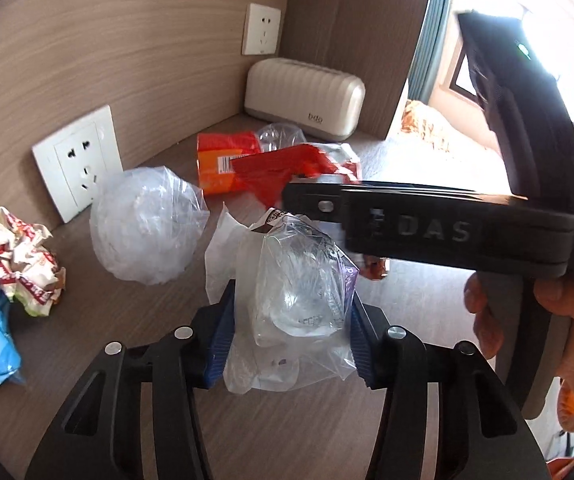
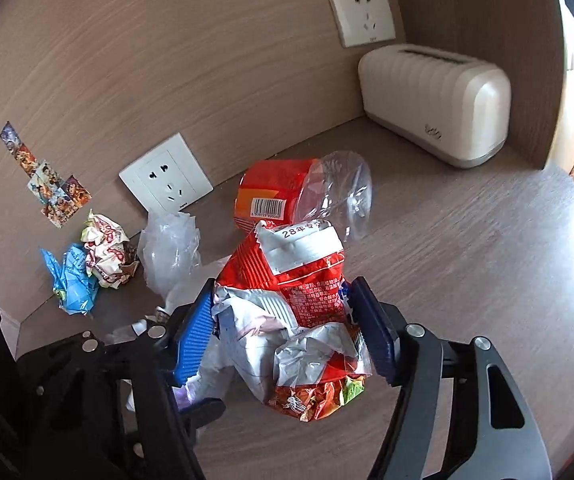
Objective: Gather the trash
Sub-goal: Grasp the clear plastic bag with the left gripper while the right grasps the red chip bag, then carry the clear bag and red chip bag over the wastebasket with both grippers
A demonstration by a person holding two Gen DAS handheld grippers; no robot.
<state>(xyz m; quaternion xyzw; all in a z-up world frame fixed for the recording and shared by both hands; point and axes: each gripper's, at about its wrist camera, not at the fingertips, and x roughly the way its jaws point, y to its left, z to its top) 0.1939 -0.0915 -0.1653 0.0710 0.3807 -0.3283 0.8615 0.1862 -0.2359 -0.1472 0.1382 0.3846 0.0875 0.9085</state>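
Left gripper (image 1: 291, 344) clamps a light, slippery clear plastic bag (image 1: 299, 292) mid-bulk; right gripper (image 2: 287, 332) pinches a crinkly red snack wrapper (image 2: 295, 300), both crushable, so firm central holds suit.

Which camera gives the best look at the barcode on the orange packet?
The right wrist view. There the orange packet faces the camera and its barcode shows sharp, separate bars, unobstructed. In the left wrist view the same packet lies farther off; its barcode is small, blurred, and partly covered by a red wrapper.

We saw daylight flooding from the blown-out window (image 1: 559, 40), soft shadows, fisheye-bent dark corners, and glare across the counter (image 2: 487, 240).
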